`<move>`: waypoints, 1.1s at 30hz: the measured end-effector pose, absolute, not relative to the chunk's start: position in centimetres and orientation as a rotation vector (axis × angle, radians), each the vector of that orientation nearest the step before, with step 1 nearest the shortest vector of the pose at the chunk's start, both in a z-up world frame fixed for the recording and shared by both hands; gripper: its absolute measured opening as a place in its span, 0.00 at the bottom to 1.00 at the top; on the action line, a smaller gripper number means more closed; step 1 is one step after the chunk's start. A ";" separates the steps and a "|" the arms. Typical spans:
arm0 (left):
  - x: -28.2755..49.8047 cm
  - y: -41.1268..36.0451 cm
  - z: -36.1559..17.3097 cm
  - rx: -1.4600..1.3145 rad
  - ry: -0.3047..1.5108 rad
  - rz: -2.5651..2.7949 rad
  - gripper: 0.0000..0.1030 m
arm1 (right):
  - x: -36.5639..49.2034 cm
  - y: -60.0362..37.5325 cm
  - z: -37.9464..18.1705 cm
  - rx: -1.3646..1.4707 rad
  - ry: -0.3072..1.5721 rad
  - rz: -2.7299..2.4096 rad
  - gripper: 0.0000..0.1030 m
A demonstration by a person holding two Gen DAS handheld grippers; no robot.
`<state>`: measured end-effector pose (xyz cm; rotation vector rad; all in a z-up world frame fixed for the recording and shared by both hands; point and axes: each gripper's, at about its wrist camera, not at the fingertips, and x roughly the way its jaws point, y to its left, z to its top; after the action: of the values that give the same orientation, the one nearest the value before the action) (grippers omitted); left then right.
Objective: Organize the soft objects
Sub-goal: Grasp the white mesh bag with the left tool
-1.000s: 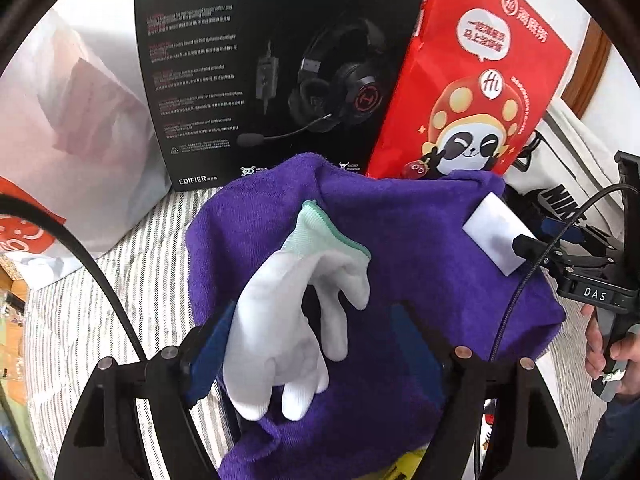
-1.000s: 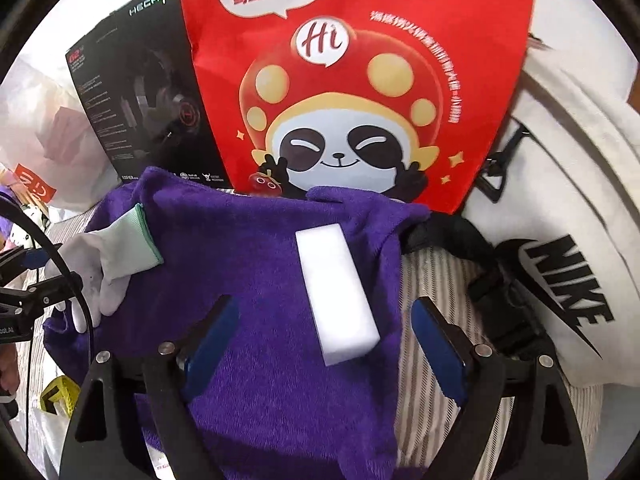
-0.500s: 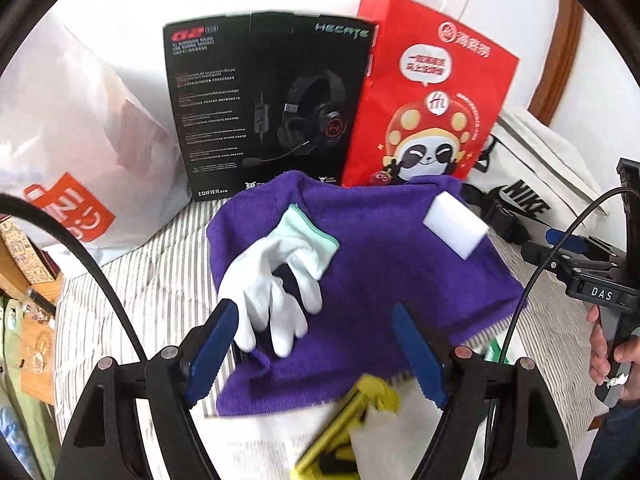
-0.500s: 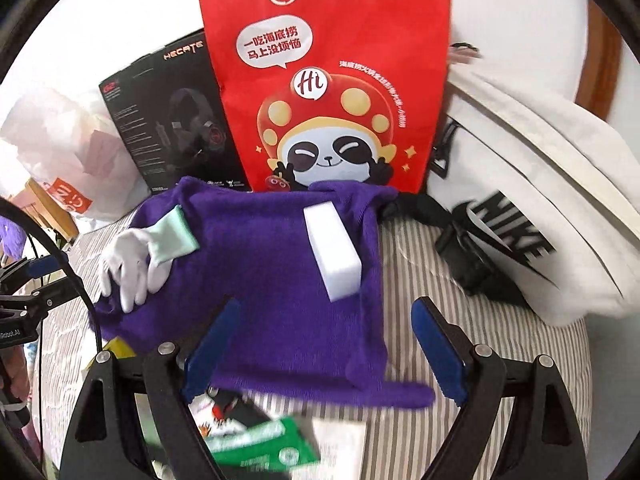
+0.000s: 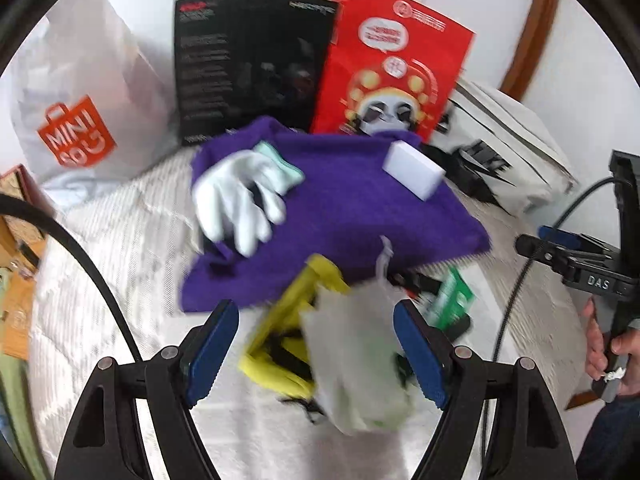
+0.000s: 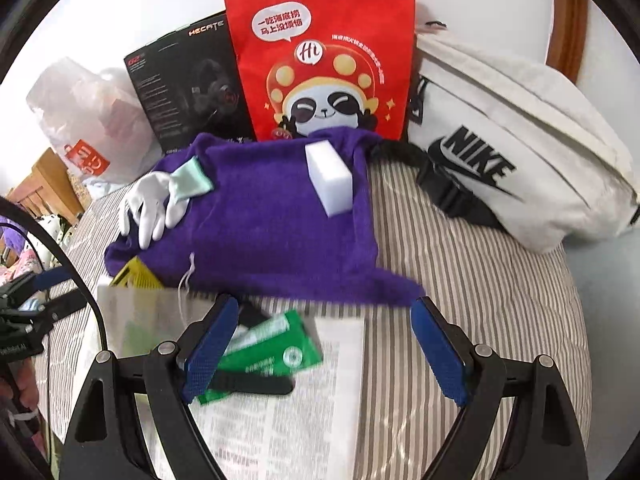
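Things look smaller and farther off than a moment ago, because you have pulled both tools back toward you. Before, the purple towel (image 6: 276,216) filled most of each view. Now its near edge shows, and more stuff lies in front of it on the striped bed (image 6: 472,280): a yellow thing (image 5: 292,320), a pale paper bag (image 5: 356,360), a green packet (image 6: 272,356) and a printed paper sheet (image 6: 304,416).

Your left gripper (image 5: 316,354) has its jaws spread wide with nothing pinched; the pale bag and yellow thing only lie below the gap. Your right gripper (image 6: 324,350) is spread wide too and holds nothing. The left view is blurry.

The towel lies flat in the middle of the bed, a bit bumpy, with its far edge touching the red panda bag (image 6: 320,56). One near corner sticks out to the right. A white glove (image 6: 154,204) with a mint green cuff rests on the towel's left side, fingers pointing near and left. A white sponge block (image 6: 330,178) sits on the towel's far right part.

Behind stand a black headset box (image 6: 188,92) and a white plastic shopping bag (image 6: 88,120) at far left. A white waist bag (image 6: 520,136) lies at far right.
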<state>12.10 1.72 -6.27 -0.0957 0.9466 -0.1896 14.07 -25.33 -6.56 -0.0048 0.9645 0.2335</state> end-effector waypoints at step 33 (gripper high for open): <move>13.0 -2.4 -10.5 -0.160 0.962 -0.323 0.05 | 10.8 -25.6 -11.5 0.023 1.085 0.291 0.85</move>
<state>13.00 -2.40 -10.54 -0.1604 0.9618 -0.3233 10.79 -25.56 -11.53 0.0227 1.0854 0.2908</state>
